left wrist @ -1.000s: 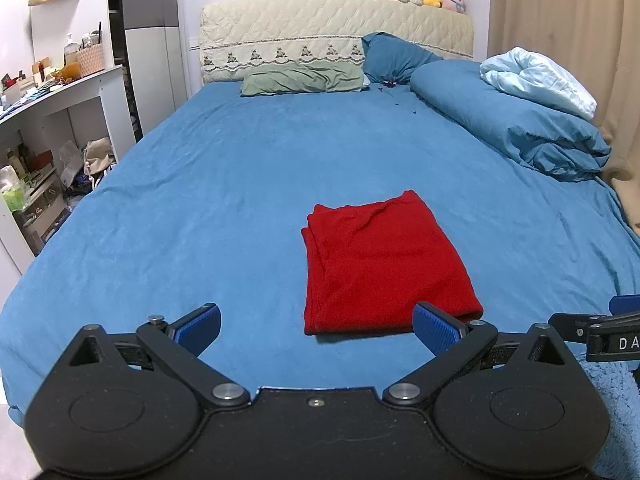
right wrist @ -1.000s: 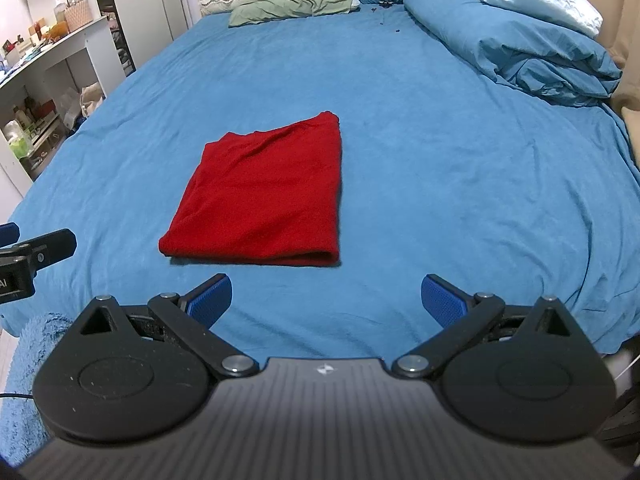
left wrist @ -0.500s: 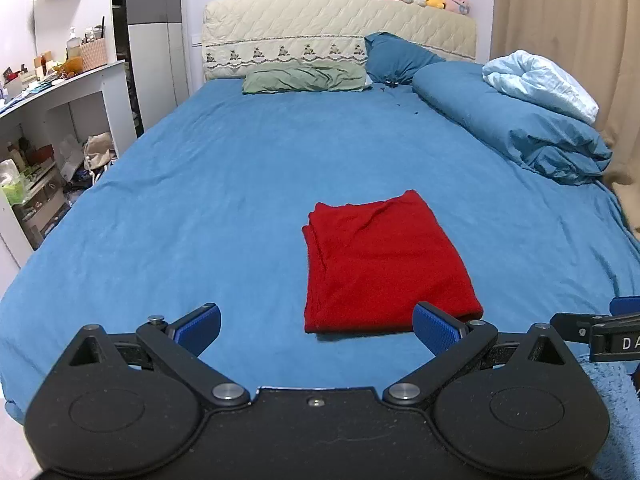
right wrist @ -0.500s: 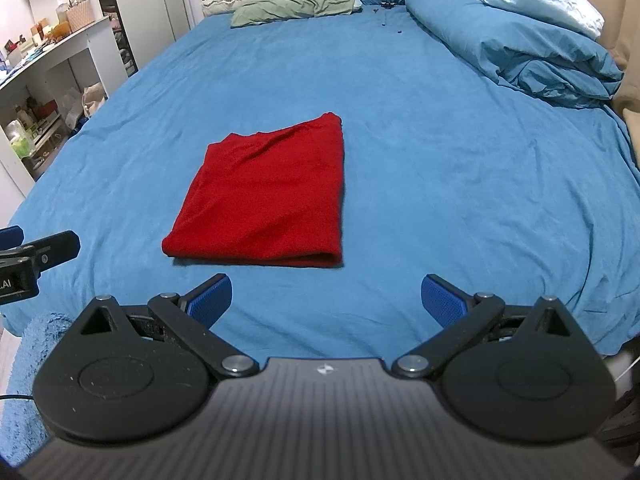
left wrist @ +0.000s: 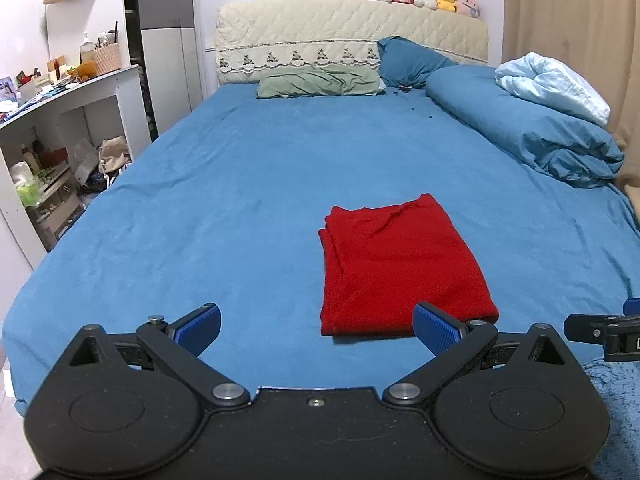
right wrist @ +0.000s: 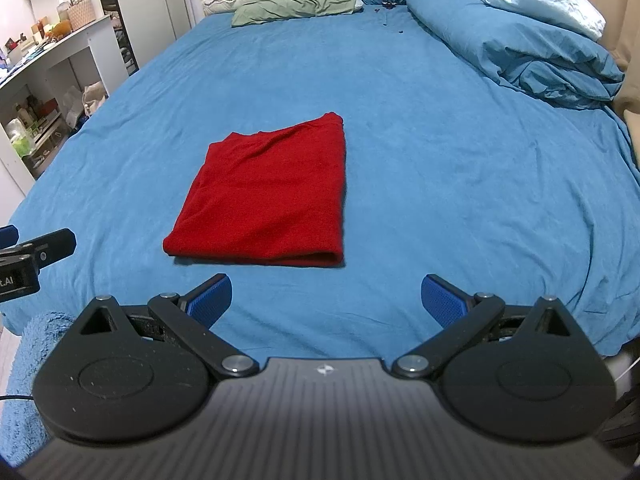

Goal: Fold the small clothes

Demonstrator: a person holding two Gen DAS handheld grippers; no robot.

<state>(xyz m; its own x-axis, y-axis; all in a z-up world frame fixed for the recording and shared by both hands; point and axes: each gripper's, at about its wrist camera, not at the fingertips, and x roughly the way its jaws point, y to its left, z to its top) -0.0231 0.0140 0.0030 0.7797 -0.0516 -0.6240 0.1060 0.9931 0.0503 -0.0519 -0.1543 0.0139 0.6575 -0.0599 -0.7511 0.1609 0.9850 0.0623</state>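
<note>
Plainly, the red garment (left wrist: 404, 264) lies already folded into a compact rectangle on the blue bed (left wrist: 240, 208), with layered edges showing along the side that faces the shelving unit (left wrist: 60, 152) and a rounded fold along its near edge. It sits flat, only a few soft creases across its far end, well short of the green pillow (left wrist: 320, 82) and well apart from the rolled blue duvet (left wrist: 532, 132).

Neither tool touches the garment. The left gripper (left wrist: 318, 326) stands with its jaws spread wide and nothing between them, held off the near edge of the garment; its blue pad on the duvet side overlaps the garment's near corner in the left wrist view, but from the right wrist view it looks to be clear of the cloth. The right gripper (right wrist: 326, 300) is likewise wide and empty, just off the garment's near fold.

My reading is that the folding of this piece is finished, or within one fold of it, and that the step in hand is a pause with both tools backed away. If a last fold is wanted, the next move calls for each gripper to take one near corner of the garment, pinching all layers together, and to carry them toward the pillow end evenly. Otherwise the piece needs only to be left alone or set aside.
</note>
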